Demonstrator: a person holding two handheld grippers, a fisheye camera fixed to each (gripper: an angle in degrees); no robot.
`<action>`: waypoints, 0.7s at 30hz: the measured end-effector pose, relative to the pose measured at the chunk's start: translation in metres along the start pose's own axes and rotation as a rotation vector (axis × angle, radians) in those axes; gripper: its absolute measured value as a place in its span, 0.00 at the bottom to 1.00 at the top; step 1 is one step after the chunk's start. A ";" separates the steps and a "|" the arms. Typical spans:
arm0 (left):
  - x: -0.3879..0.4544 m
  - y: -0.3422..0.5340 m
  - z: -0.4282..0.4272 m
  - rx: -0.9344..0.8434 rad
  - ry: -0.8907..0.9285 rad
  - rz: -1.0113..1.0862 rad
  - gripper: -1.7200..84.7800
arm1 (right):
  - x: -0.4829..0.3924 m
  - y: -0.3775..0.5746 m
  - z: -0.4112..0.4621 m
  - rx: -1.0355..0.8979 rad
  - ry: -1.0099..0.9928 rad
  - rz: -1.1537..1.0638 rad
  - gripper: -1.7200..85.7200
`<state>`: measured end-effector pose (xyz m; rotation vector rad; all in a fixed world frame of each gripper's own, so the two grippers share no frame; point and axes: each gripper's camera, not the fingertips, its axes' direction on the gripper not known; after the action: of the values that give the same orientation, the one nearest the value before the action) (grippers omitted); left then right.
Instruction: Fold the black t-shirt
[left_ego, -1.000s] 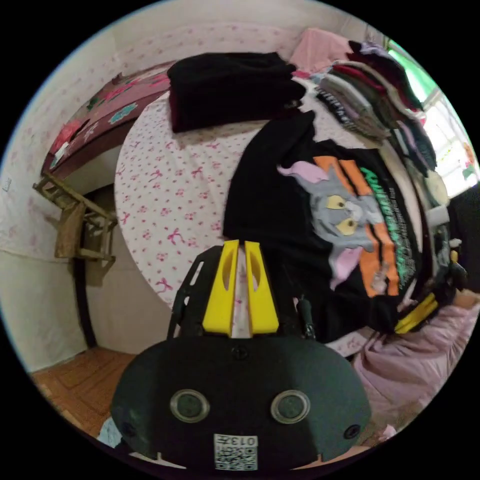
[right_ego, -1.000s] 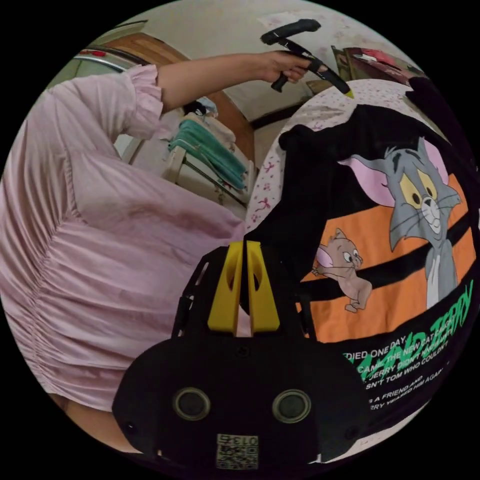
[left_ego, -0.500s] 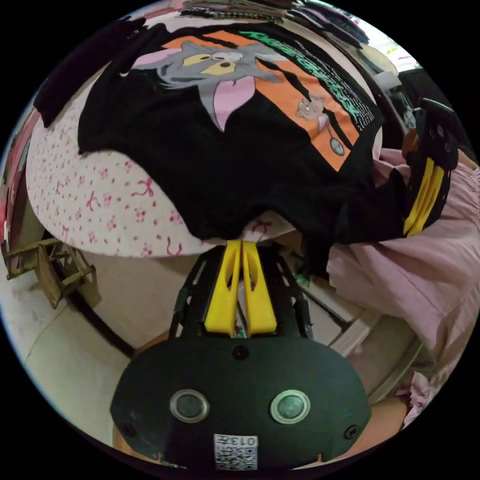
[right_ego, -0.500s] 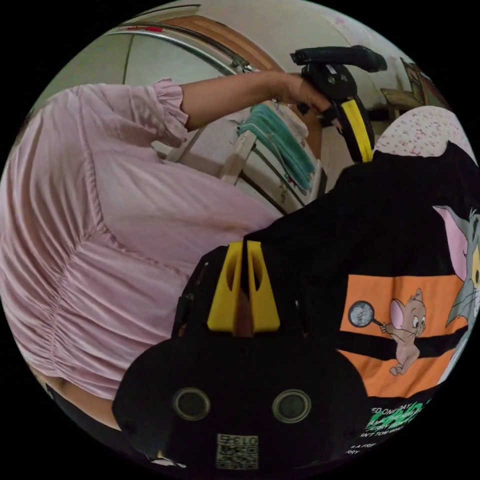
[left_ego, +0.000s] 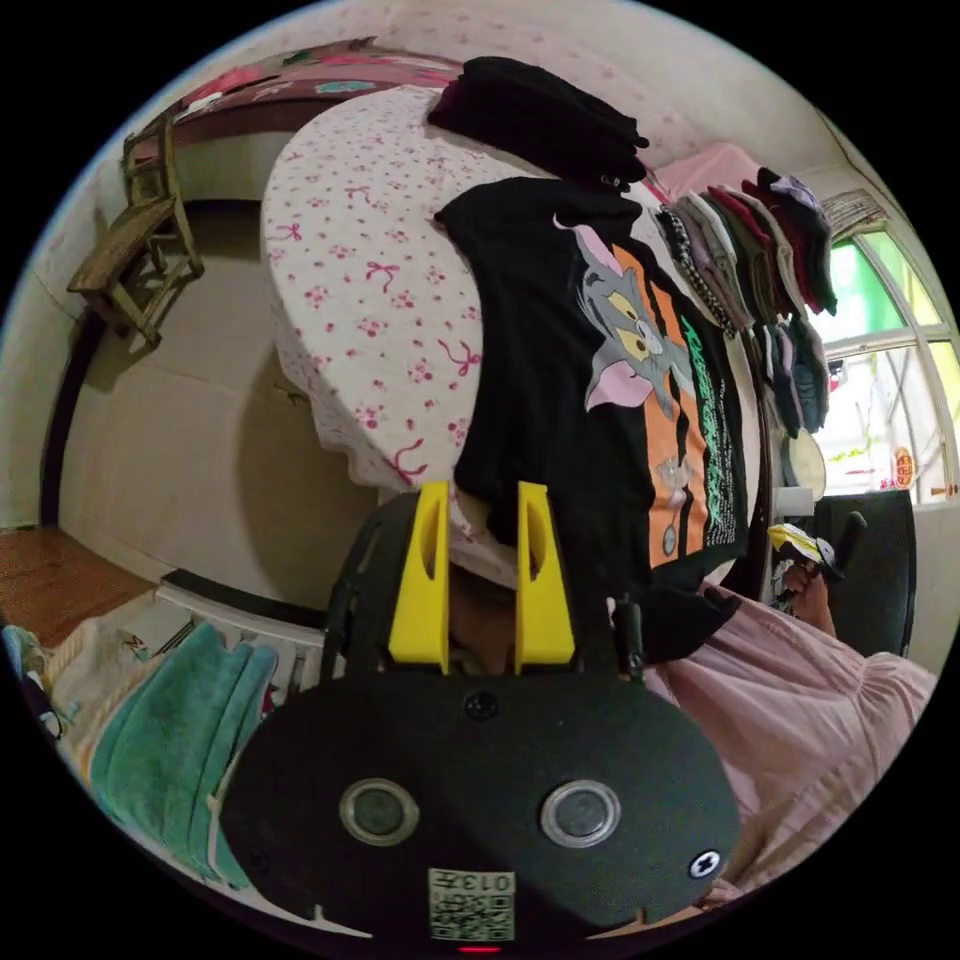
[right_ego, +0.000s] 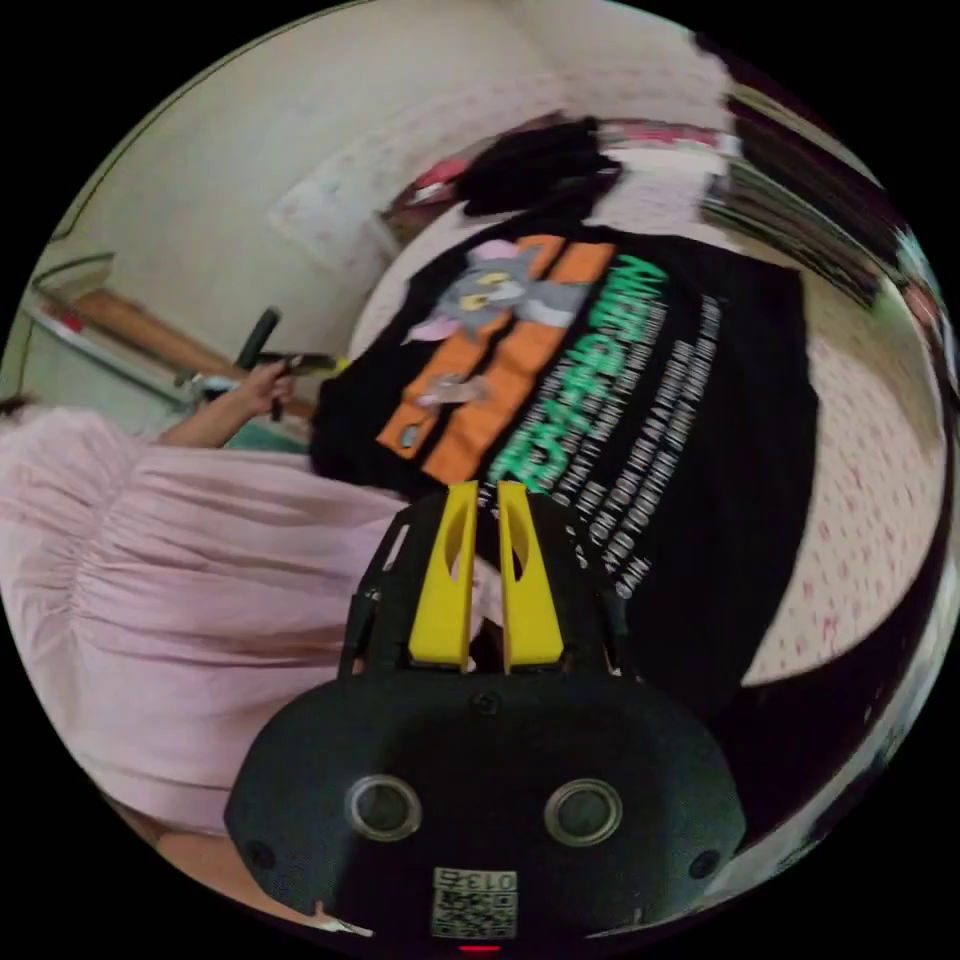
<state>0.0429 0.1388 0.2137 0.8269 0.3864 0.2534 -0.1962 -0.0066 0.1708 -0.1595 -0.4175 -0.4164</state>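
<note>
The black t-shirt with a cartoon print lies spread print-up on the bed, its hem at the near edge. My left gripper is open, its yellow jaws standing either side of the shirt's near hem corner without pressing it. In the right gripper view, the t-shirt stretches away and my right gripper has its jaws nearly together on the hem, dark cloth between the tips. The left gripper shows there in a hand at the shirt's other corner.
A folded dark pile sits at the bed's far end, and a row of stacked clothes runs along the far side by a window. A wooden chair and teal towels stand beside the bed. The person's pink garment is close.
My left jaws have opened and let go of the hem. The shirt, pulled toward the bed's near edge, now lies flat. Both cameras have swung a lot.
</note>
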 end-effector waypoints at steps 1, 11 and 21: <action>0.003 0.000 0.000 0.004 -0.020 0.010 0.10 | 0.023 0.019 -0.012 0.043 0.053 0.106 0.05; -0.004 0.027 -0.021 -0.004 -0.086 0.059 0.04 | 0.123 0.123 -0.048 0.045 0.350 0.534 0.06; 0.044 0.051 -0.065 0.139 -0.132 0.248 0.03 | 0.172 0.175 -0.098 0.207 0.375 0.643 0.11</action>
<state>0.0514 0.2314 0.2014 1.0242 0.1778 0.4030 0.0561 0.0668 0.1433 -0.0071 -0.0239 0.2318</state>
